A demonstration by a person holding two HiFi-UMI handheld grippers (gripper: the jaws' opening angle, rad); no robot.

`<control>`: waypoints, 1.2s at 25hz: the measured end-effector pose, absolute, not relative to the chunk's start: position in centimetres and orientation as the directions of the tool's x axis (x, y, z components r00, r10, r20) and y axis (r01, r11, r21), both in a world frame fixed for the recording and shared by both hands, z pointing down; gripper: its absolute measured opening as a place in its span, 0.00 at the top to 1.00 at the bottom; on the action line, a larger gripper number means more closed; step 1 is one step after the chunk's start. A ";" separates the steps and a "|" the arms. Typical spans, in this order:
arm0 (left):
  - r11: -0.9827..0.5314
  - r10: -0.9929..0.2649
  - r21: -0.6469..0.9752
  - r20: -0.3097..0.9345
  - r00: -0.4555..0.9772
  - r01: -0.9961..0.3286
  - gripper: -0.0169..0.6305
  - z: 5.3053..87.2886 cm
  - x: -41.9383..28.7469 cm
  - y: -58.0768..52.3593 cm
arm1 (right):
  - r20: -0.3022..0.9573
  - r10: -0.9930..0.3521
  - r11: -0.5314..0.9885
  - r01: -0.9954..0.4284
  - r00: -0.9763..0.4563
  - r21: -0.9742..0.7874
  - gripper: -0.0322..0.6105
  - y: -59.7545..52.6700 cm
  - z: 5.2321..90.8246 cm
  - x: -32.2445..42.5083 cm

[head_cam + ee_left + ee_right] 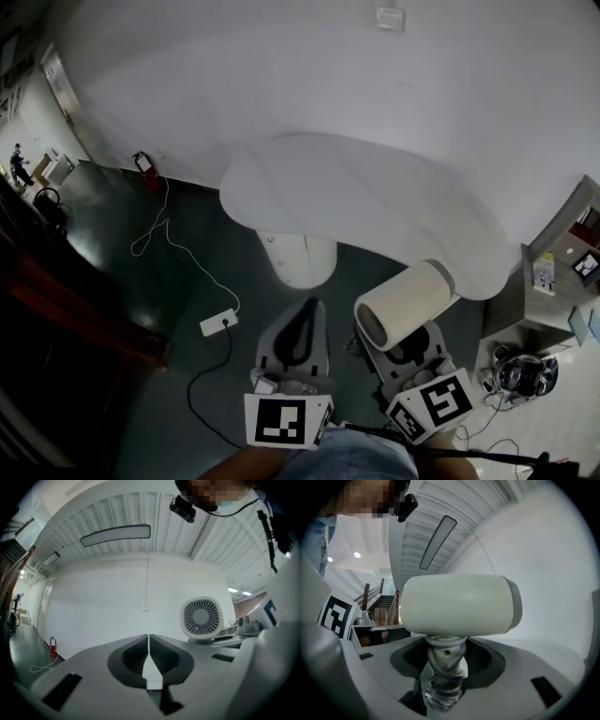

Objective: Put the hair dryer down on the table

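Note:
A cream hair dryer (405, 304) with a grilled rear end hangs in the air beside the near edge of the white oval table (375, 197). My right gripper (410, 349) is shut on its handle. In the right gripper view the barrel (459, 604) lies crosswise above the jaws. The handle (444, 667), wrapped in grey cord, stands clamped between them. My left gripper (310, 306) is held to the left of the dryer, over the floor, and is shut on nothing. In the left gripper view its jaws (148, 638) meet in a thin line, and the dryer's grille (200, 617) shows to the right.
The table stands on a round white pedestal (300, 258) against a white wall. A white power strip (217, 322) and its cables lie on the dark floor to the left. A red fire extinguisher (143, 164) stands by the wall. Shelving with clutter (562, 262) sits at the right.

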State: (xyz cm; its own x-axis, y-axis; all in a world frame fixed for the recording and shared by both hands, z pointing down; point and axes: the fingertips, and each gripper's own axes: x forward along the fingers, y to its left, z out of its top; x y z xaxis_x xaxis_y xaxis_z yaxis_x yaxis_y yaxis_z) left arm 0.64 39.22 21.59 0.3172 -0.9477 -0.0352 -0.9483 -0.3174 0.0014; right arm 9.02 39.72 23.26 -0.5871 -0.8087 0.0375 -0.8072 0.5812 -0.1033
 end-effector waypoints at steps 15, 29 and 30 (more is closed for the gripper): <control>-0.326 -0.945 0.022 0.004 0.327 -0.945 0.95 23.9 -1.4 28.4 | 0.059 -0.823 0.560 -0.824 -0.565 -0.087 0.61 29.0 24.2 7.4; -0.293 -0.953 0.006 0.078 0.293 -0.956 0.95 24.9 0.0 12.8 | 0.102 -0.797 0.580 -0.802 -0.595 -0.144 0.61 13.3 26.2 8.5; -0.292 -0.953 0.003 0.079 0.291 -0.957 0.95 24.8 0.2 11.7 | 0.101 -0.796 0.582 -0.800 -0.597 -0.145 0.61 12.1 26.2 8.7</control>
State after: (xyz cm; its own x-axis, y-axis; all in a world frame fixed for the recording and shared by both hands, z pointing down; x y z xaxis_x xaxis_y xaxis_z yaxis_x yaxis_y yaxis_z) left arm 0.20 11.66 24.84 0.2910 -0.9535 0.0788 -0.9565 -0.2916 0.0034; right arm 8.70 12.09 26.23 -0.5975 -0.7955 0.1009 -0.7999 0.5823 -0.1451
